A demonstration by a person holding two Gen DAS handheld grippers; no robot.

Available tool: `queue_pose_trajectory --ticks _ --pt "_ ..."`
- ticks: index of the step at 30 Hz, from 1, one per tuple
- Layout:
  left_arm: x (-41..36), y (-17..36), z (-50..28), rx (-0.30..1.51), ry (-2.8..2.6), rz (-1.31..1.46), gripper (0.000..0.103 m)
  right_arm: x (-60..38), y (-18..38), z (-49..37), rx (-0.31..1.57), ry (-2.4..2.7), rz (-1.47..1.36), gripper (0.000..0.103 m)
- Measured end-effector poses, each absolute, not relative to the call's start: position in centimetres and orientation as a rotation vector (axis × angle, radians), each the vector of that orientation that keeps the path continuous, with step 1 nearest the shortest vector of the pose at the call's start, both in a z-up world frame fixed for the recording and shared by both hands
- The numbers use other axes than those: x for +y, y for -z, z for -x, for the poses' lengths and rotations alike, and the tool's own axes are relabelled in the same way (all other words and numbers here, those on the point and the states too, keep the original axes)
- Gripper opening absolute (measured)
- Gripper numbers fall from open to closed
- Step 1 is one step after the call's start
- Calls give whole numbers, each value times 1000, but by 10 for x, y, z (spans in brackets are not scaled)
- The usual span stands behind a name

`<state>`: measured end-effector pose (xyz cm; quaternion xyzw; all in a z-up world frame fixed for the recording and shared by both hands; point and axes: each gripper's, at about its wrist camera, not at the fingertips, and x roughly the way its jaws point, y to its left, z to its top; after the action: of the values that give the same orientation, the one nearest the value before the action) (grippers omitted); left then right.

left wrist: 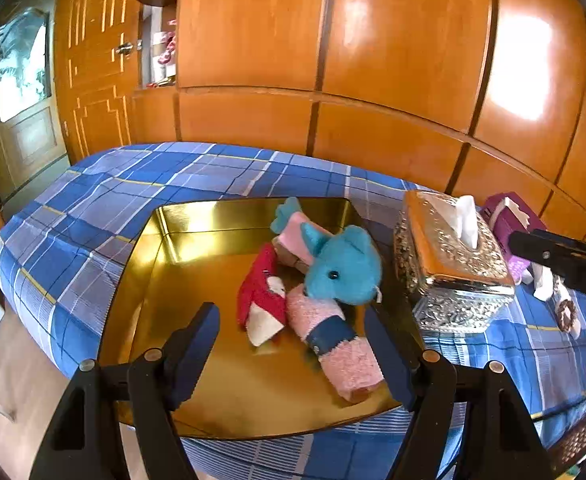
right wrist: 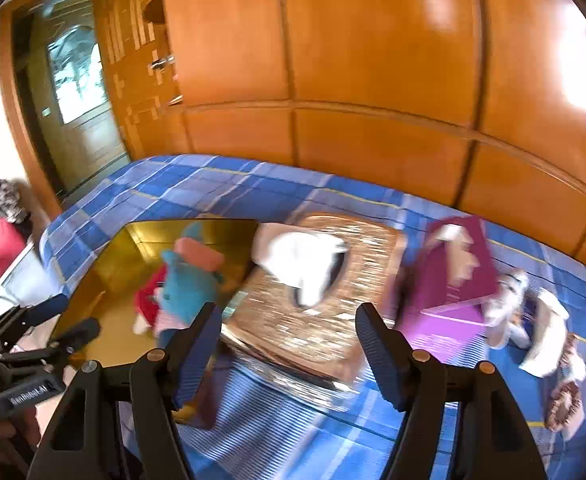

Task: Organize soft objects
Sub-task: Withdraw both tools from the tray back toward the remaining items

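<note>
Gold tray held blue plush, rolled towels. Both tongs wide open, empty: left gripper over tray, right gripper over tissue box. Remaining soft bits sat far right; I'd swing past box, pinch mid-body.

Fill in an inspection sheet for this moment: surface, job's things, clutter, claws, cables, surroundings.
Surface: bed with blue plaid sheet; gold tray lies on it.
Job's things: blue plush, red plush and pink roll lie together in the tray; a second pink piece sits behind the plush. More soft items lie on the sheet at right, too blurred to name.
Clutter: silver tissue box beside the tray; purple box behind it.
Claws: left claw open over the tray, holding nothing; right claw open above the tissue box, empty.
Cables: nothing seen.
Surroundings: wooden wardrobe behind the bed; door at left.
</note>
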<state>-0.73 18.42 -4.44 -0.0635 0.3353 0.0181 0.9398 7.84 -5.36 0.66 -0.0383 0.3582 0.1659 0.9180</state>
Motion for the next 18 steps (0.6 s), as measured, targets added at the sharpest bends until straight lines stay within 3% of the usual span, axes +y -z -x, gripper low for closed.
queue_pose_trajectory --ticks 18 --pt "101 26 12 673 136 -32 75 -273 10 -101 745 203 -22 70"
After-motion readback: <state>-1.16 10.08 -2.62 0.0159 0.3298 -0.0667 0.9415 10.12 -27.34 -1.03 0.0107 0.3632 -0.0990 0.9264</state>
